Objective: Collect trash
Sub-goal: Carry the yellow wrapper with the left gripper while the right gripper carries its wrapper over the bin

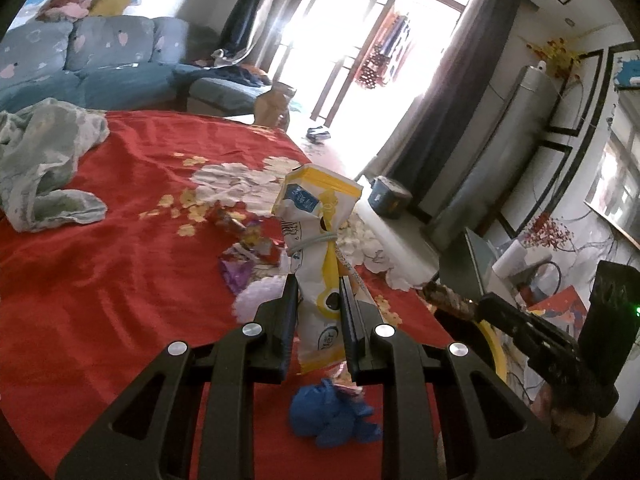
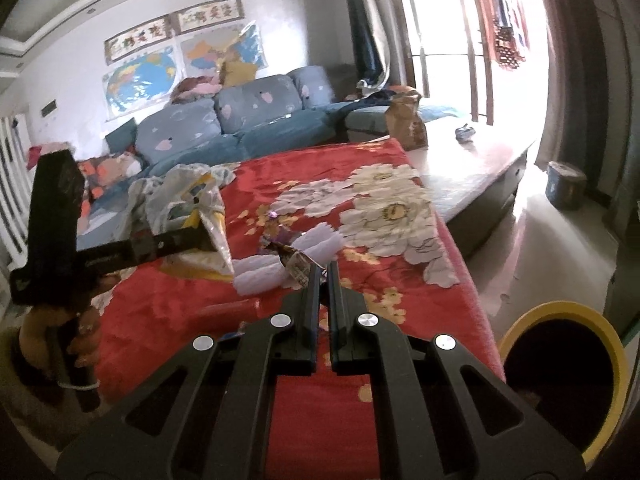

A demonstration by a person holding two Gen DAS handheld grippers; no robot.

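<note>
Black fingers of the left gripper [image 1: 319,288] are clamped on a yellow-and-white packet [image 1: 320,248] held upright above the red blanket [image 1: 120,264], while the right gripper [image 2: 323,270] is pinched shut on a crumpled dark wrapper [image 2: 294,262]. Both grips should be kept firm until each piece is carried over the yellow-rimmed bin [image 2: 560,372] at the blanket's edge and dropped inside; farther off, a blue wad [image 1: 328,412] and purple wrappers [image 1: 240,268] are left to be gathered

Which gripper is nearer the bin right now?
Right. The right gripper, shut on a wrapper, is beside the yellow-rimmed bin. The left gripper, gripping a yellow-white packet, sits farther over the red blanket.
</note>
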